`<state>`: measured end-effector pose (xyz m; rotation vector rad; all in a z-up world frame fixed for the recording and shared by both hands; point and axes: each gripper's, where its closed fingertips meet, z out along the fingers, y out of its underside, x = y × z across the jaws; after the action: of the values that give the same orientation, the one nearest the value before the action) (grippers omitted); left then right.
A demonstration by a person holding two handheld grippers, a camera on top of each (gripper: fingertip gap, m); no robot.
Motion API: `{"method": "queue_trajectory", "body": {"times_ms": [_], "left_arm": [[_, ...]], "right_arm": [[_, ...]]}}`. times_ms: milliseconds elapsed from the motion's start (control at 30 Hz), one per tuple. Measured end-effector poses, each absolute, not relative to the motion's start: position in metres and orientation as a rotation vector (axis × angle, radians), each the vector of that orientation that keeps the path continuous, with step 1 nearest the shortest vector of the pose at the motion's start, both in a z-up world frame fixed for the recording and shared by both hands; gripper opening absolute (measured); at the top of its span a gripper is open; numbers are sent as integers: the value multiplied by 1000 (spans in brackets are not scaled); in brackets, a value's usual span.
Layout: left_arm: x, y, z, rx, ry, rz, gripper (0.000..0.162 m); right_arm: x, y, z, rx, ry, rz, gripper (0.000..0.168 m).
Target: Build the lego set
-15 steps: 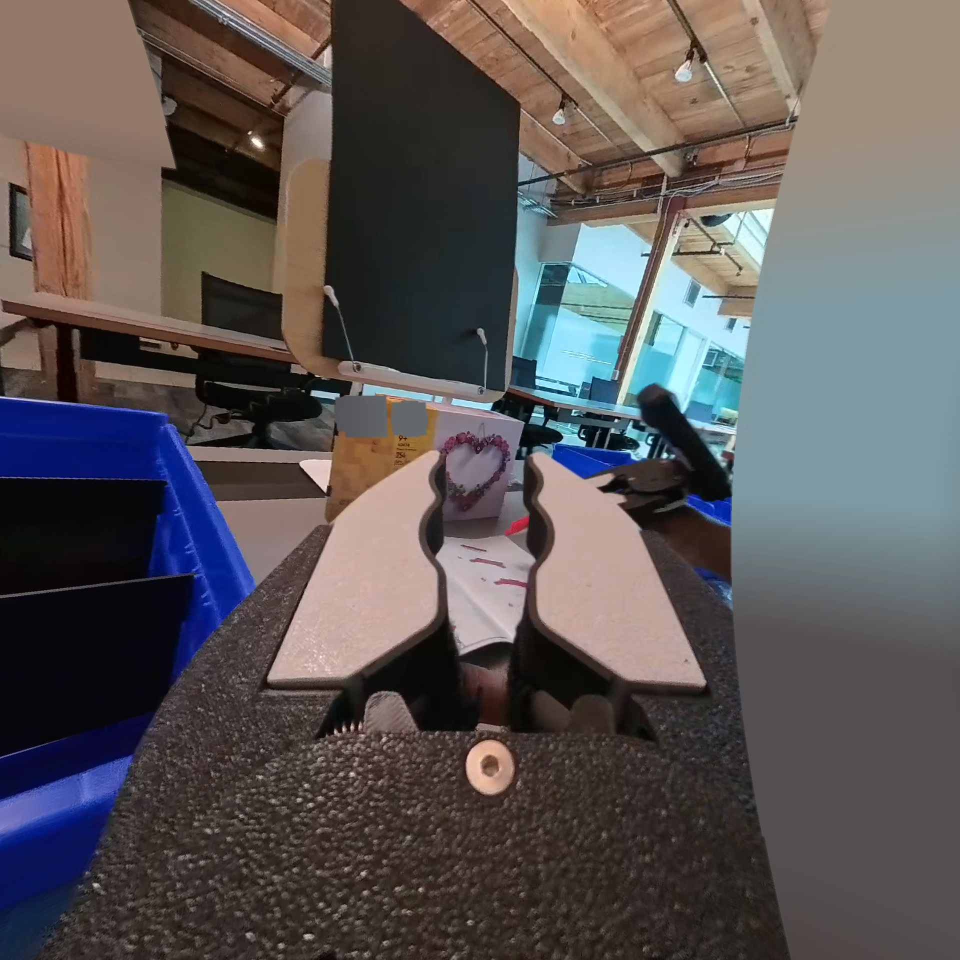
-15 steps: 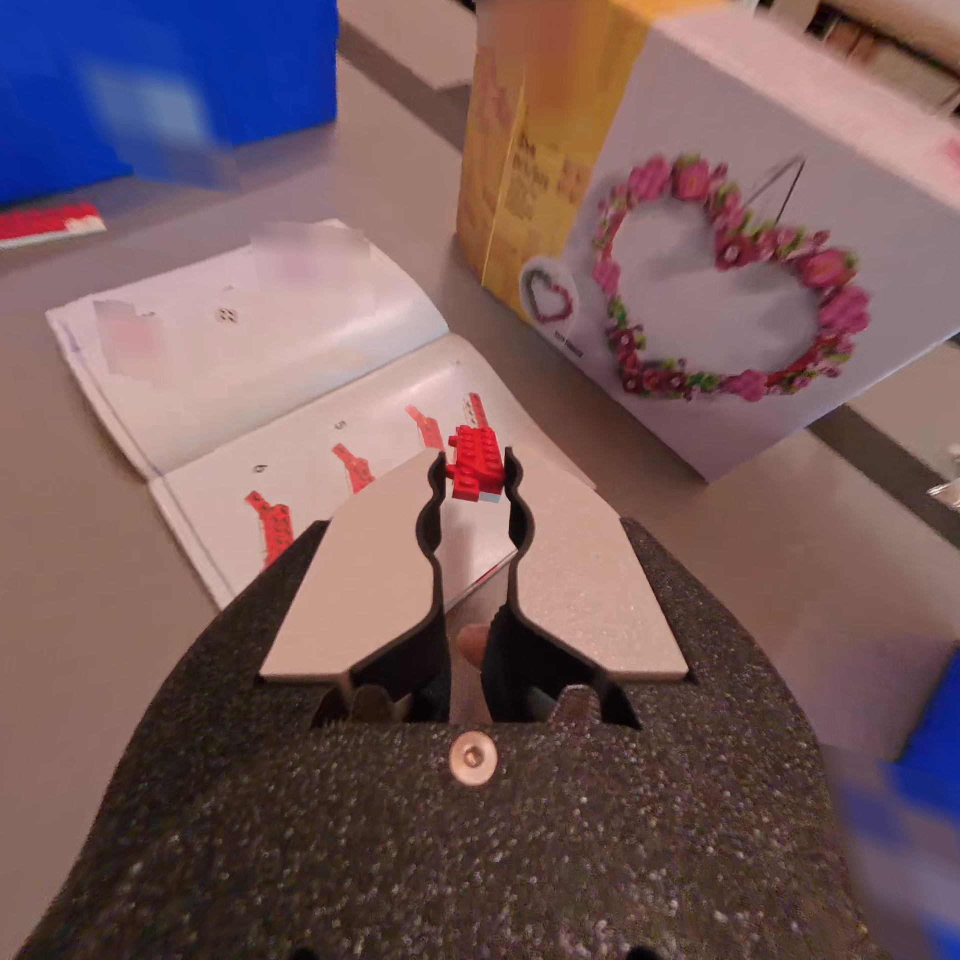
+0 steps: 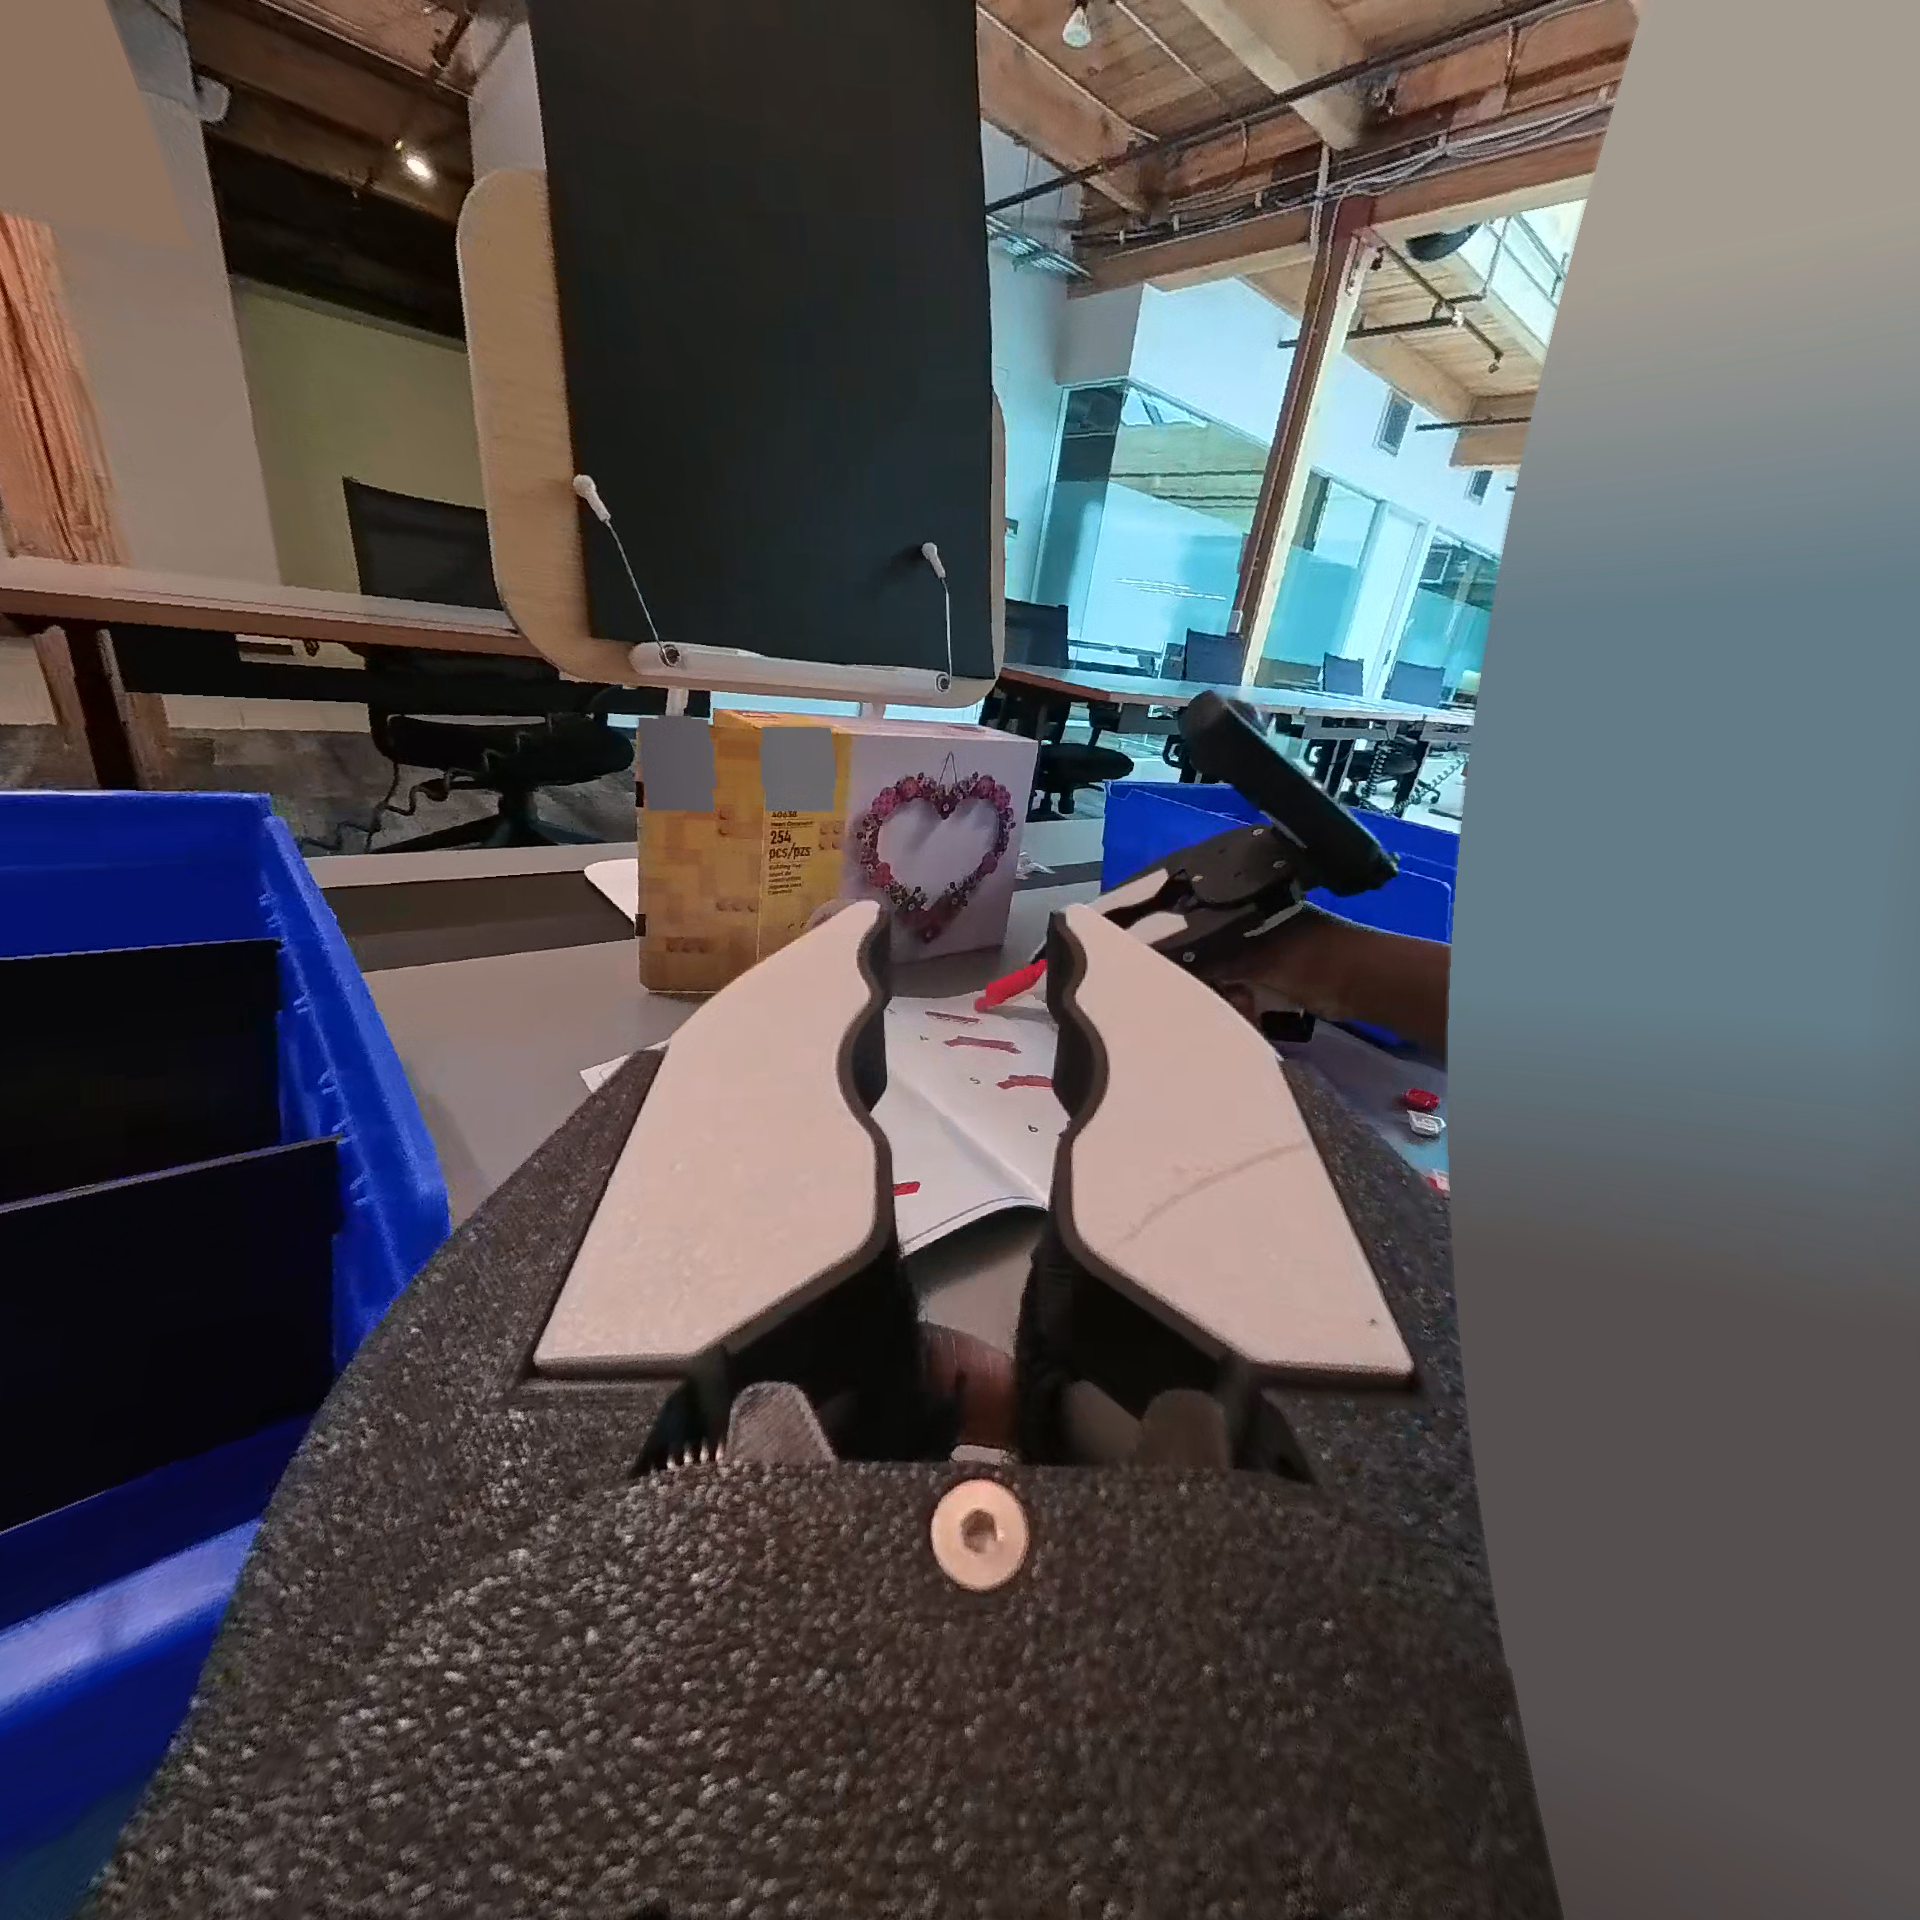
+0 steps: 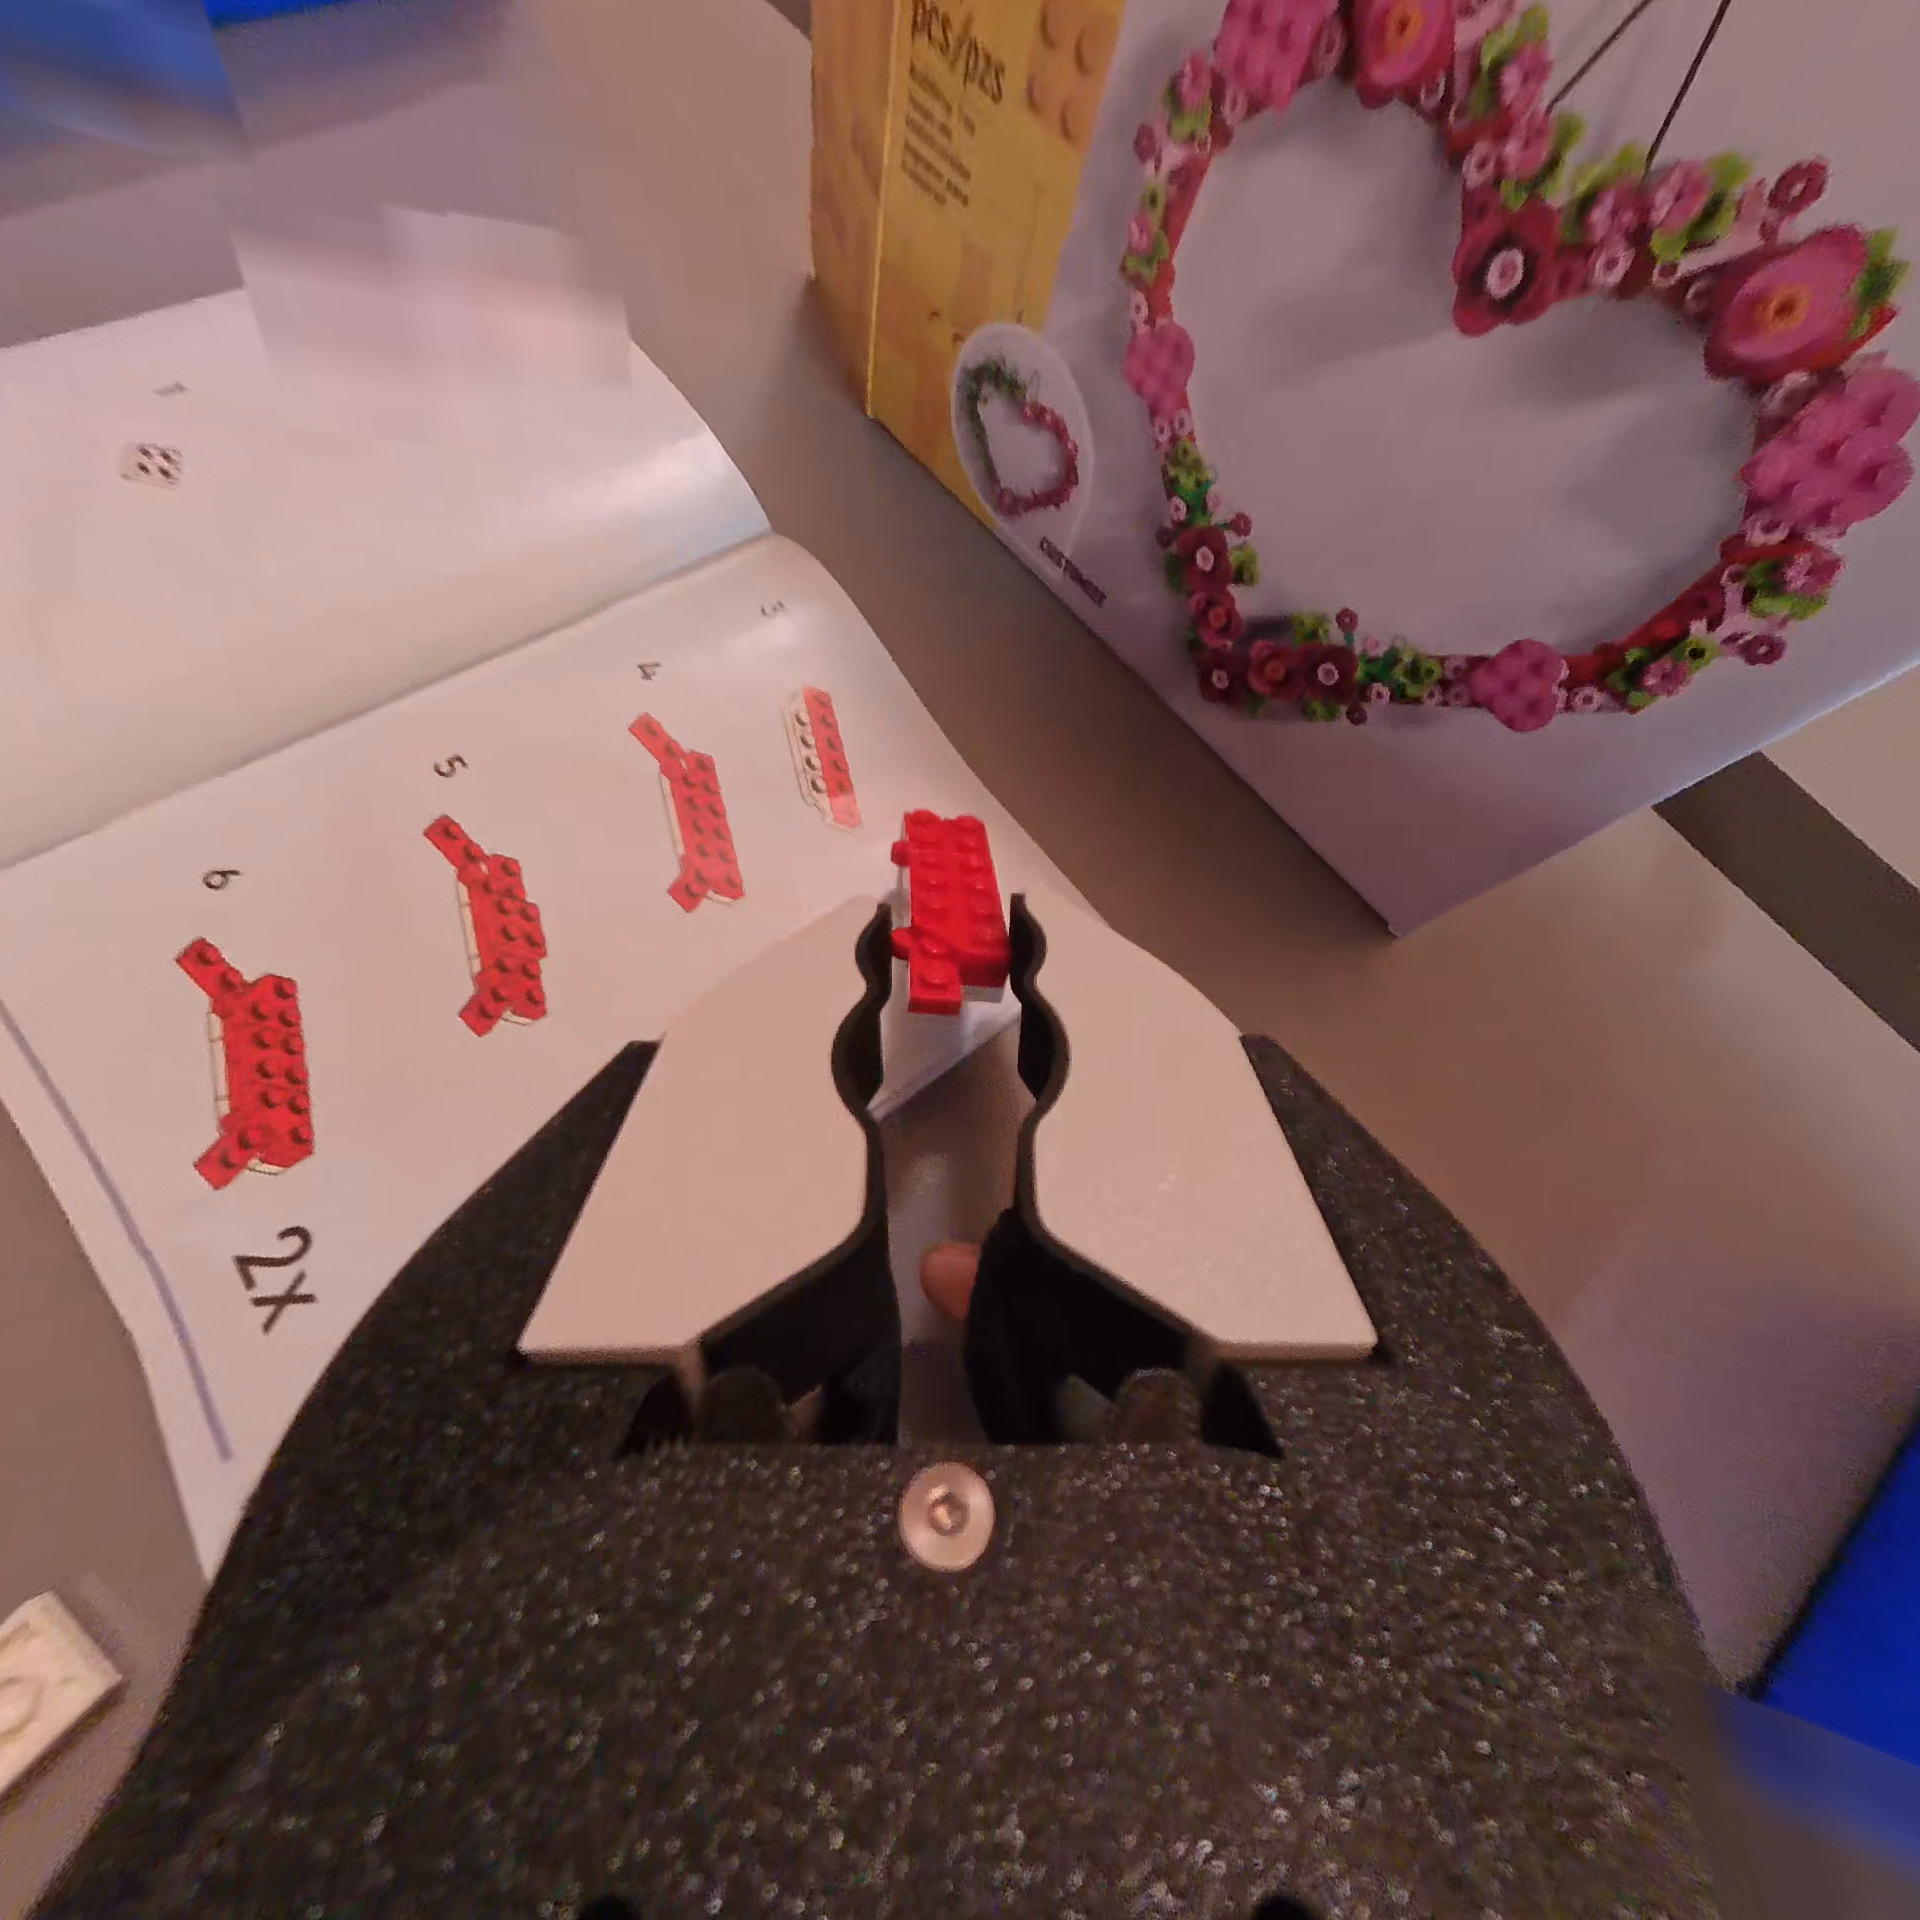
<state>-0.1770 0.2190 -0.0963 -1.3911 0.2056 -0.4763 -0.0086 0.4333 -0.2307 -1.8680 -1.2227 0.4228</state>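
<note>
Holding the red brick assembly (image 4: 948, 914) firmly in my right jaws, left jaws parted and empty; I should match it against the booklet (image 4: 416, 831) before adding plates.

left jaws wider than before

Open-plan office: long desks (image 3: 260, 613), swivel chairs (image 3: 488, 727), glass partitions (image 3: 1164, 540), exposed timber ceiling (image 3: 1226, 94).

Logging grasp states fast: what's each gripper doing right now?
Left gripper: open, empty.
Right gripper: shut on the red lego assembly.
</note>
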Motion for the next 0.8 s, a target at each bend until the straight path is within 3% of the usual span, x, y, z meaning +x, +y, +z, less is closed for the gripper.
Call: {"method": "queue_trajectory", "body": {"times_ms": [200,433,600,700,800], "left_arm": [[-176,220,-97,-1393,209,-481,28],[-175,220,-97,-1397,213,-482,28],[-174,221,-98,-1404,220,-478,28],[-174,221,-99,-1406,219,-469,28],[-182,221,-96,-1390,188,-421,28]], "right_arm": [[7,442,-245,-1929,-1296,243,21],[8,439,-248,-2022,-1267,338,22],[8,436,-246,-2044,-1247,384,46],[7,438,-222,-1950,-1175,346,55],[-2,425,-150,-1603,-980,390,58]]}}
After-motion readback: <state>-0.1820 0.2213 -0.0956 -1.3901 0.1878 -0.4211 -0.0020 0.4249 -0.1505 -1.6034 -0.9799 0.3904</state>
